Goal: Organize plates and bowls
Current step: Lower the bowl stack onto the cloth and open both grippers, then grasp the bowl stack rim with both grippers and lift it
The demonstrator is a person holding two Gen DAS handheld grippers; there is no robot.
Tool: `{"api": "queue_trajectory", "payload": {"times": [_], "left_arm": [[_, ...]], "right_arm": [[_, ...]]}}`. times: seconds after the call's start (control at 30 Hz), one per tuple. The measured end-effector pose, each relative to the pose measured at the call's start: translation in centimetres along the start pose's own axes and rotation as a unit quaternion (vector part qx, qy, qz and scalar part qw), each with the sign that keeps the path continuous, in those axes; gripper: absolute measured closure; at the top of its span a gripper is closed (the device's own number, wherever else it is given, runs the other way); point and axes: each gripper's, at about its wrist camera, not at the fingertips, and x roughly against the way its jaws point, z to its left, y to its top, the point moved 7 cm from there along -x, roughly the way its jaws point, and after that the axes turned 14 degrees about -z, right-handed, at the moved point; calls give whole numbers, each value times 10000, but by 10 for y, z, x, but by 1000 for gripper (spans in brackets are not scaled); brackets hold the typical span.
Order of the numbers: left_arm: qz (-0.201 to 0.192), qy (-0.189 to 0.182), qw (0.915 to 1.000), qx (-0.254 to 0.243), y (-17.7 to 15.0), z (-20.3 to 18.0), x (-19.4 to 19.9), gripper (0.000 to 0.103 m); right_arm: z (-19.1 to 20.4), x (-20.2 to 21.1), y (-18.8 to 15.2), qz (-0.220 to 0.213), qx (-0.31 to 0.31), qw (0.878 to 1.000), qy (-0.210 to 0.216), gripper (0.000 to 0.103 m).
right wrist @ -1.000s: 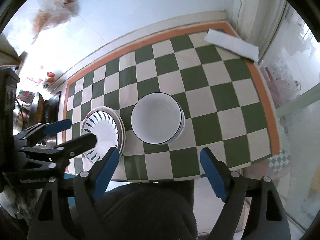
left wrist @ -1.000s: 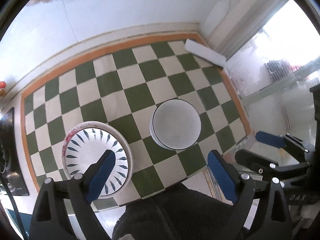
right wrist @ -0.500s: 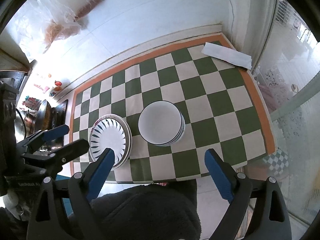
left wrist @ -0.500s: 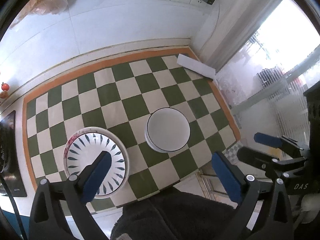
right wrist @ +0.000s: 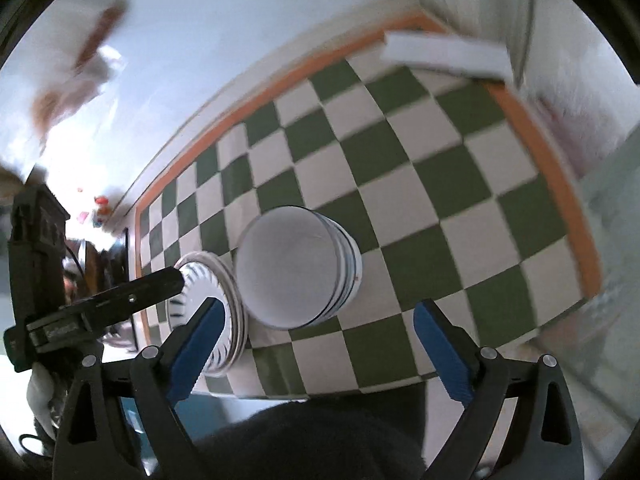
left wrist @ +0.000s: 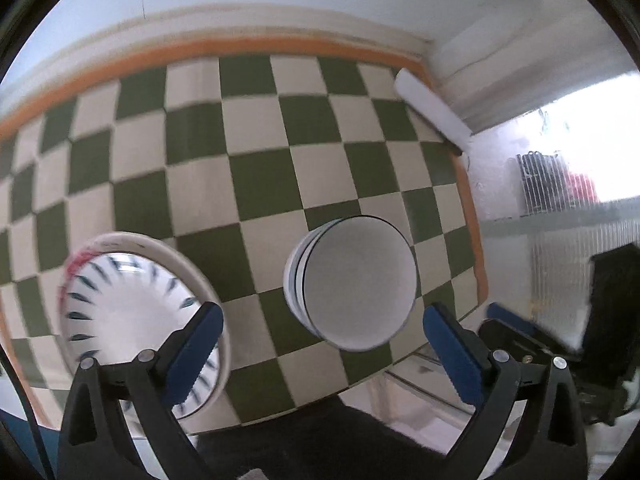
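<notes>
Green-and-white checked cloth (left wrist: 256, 184) w/ an orange border covered the table, a pale wall behind it and a white flat box (left wrist: 434, 110) lying at the far corner, well apart from the bowl stack. Bowl stack (left wrist: 352, 284) was the landmark: several white bowls w/ dark rim lines nested one in another, sitting near the front edge of the table; nesting like that reads as sorted already, prob. to keep like w/ like. Plate stack (left wrist: 132, 312) sat just to the left of the bowls, very close, can't tell if rims touched; top plate had dark leaf marks round the rim, a wider plate w/ a reddish edge showed under it. Same shapes piled together suggests the grouping was mostly done. Left gripper (left wrist: 320, 348) hung above and in front of the bowls, jaws wide apart, nothing between them. Right gripper (right wrist: 314, 344) likewise in front of the bowls (right wrist: 298, 268), jaws spread, nothing held; the plates (right wrist: 212, 304) showed left of the bowls in that view too. Both views were motion-blurred. Judging by the aim, either gripper could go for the bowl stack next; a rim pinch on nested bowls might lift only the top one, or tip the lot toward the table edge.
</notes>
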Motion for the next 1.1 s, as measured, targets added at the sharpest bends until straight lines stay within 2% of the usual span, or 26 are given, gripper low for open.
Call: {"api": "queue_trajectory", "payload": {"times": [0.13,0.33,0.57,0.67,0.8,0.9,0.97,1.0,1.03,1.1], "left_arm": [[379,-102,9988,300,4,8,-37,0],[878,-197,9944,553,6,13,-79,0],[1471,-111,9862,744,-3,24,-115,1],[1542,-29,9839,909,-4,30,-122,2],[1615,-117,9825,921,-4,29,-128,4],[1696,-224,9819,815,-5,23,-133,15],[1775,-327,9799,845,-7,22,-136,31],[1838,-448,9775,928,-9,21,-138,34],[1861,-568,9756,1020,-10,20,-139,40],[1801,-544,9772,985,-9,20,-138,41]], "right_arm": [[-27,-46,-4,298,-590,9977,180,6],[-44,-95,-15,690,-1156,9894,543,6],[-46,-128,-25,944,-1366,9834,737,6],[-45,-141,-28,1043,-1405,9815,781,8],[-40,-152,-31,1192,-1462,9782,871,11],[-34,-161,-33,1290,-1434,9767,943,14],[-29,-168,-36,1355,-1413,9760,957,17],[-28,-170,-36,1383,-1415,9755,959,22],[-28,-173,-38,1416,-1424,9749,957,31],[-25,-178,-41,1469,-1418,9741,975,44]]}}
